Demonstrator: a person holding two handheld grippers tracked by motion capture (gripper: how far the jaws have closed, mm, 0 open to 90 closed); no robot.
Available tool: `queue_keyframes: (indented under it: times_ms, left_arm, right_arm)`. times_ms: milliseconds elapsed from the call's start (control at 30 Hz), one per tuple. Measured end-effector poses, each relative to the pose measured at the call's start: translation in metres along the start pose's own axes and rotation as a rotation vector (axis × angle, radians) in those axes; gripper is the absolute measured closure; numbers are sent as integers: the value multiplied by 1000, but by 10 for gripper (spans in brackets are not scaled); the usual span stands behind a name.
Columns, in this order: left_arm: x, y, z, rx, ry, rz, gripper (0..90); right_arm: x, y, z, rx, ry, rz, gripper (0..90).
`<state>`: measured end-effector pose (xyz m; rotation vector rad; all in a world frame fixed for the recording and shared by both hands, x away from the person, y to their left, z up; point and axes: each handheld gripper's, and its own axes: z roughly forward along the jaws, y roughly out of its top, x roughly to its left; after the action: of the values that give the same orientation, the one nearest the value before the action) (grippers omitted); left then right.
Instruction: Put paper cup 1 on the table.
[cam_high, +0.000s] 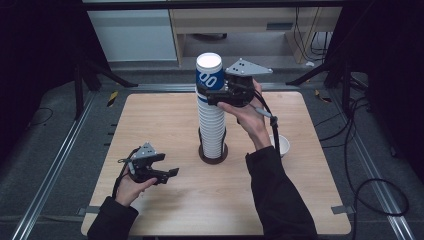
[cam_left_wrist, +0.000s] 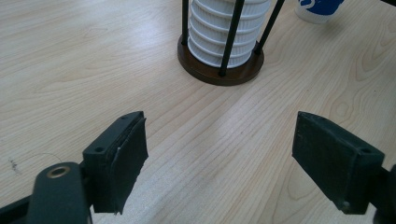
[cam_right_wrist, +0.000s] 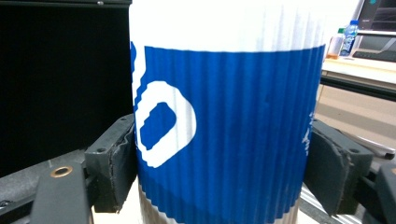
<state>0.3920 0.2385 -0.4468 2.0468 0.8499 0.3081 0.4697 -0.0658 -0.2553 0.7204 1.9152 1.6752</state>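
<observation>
- Blue-and-white ribbed paper cup (cam_high: 209, 72) sits upside down at the top of the cup stack (cam_high: 212, 125), upper centre of the high view.
- Right gripper (cam_high: 216, 95) is clamped on that cup, a pad pressed against each side.
- Stack stands in a dark round holder (cam_high: 214, 155) mid-table.
- Left gripper (cam_high: 170, 174) hovers at lower left, jaws wide apart, holding nothing.
- Another cup (cam_high: 281, 145) lies right of the holder on the wooden table (cam_high: 150, 120).
</observation>
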Motion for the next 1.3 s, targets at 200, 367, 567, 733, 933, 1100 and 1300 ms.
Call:
queue_keyframes:
  times_ms: [200,367,567,733,933,1100,1300]
  left_arm:
    - [0,0,-1,-2,1,-1,174]
    - [0,0,-1,-3,2,-1,174]
    - [0,0,-1,-6,1,0,174]
    - [1,0,-2,-7,2,-1,174]
    - [1,1,-3,-12,3,-4,174]
    - [1,1,-4,-14,4,-2,174]
    - [0,1,-4,-12,5,1,174]
  right_arm:
    - [1,7,-2,-19,-1,-5,210]
    - [1,18,-4,-38,-10,-11,211]
    - [1,31,-10,-74,-20,-15,211]
    - [1,37,-15,-94,-24,-20,211]
    - [1,42,-28,-119,-33,-32,211]
    - [-5,38,-46,-123,-56,-35,211]
    - [-12,25,-73,-100,-88,-44,211]
